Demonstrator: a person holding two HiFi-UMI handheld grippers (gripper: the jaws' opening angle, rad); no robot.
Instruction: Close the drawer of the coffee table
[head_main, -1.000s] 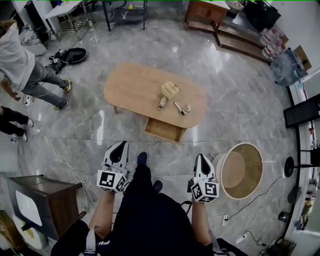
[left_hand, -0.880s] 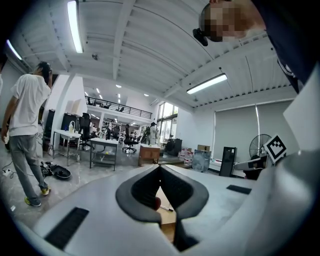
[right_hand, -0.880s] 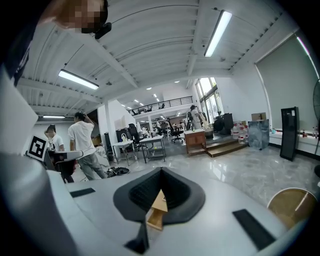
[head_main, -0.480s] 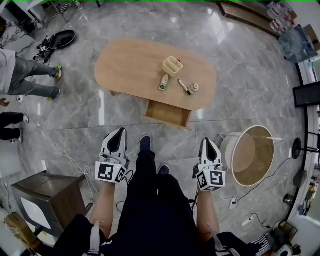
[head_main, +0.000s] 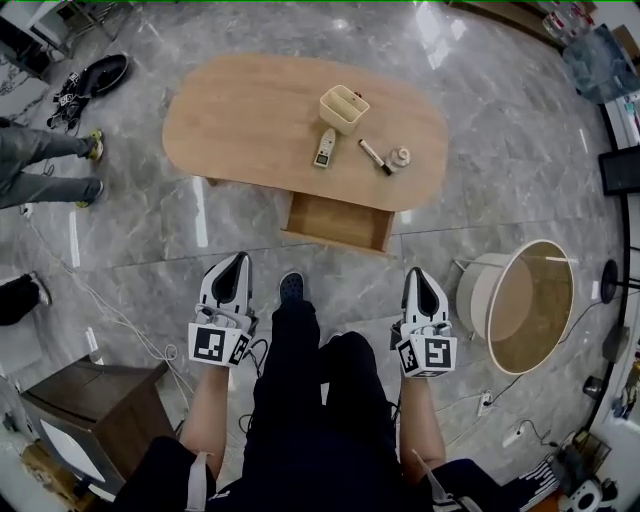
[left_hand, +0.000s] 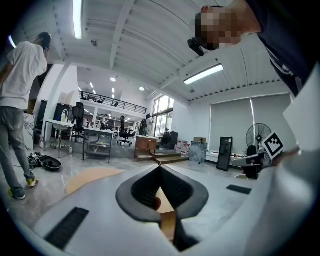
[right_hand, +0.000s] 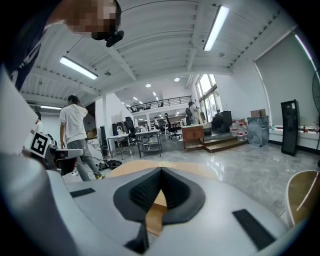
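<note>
An oval wooden coffee table (head_main: 250, 110) stands ahead on the marble floor, and its drawer (head_main: 338, 222) is pulled out toward me, empty inside. My left gripper (head_main: 237, 264) hangs shut below and left of the drawer, nothing between its fingers. The right gripper (head_main: 417, 275) is also shut, below and right of the drawer. Neither touches the table. Through the left gripper view the tips (left_hand: 160, 166) meet over a strip of the tabletop (left_hand: 92, 175). In the right gripper view the closed tips (right_hand: 161, 170) sit above the tabletop (right_hand: 130, 169).
On the tabletop lie a cream box (head_main: 343, 108), a remote (head_main: 324, 148), a marker (head_main: 374, 156) and a small round item (head_main: 400, 156). A round side table (head_main: 525, 305) stands right, a dark cabinet (head_main: 85, 410) lower left. A person's legs (head_main: 45, 160) are at left.
The table and its open drawer have come closer and lower in the head view as I step forward. Both grippers stay shut and level.
</note>
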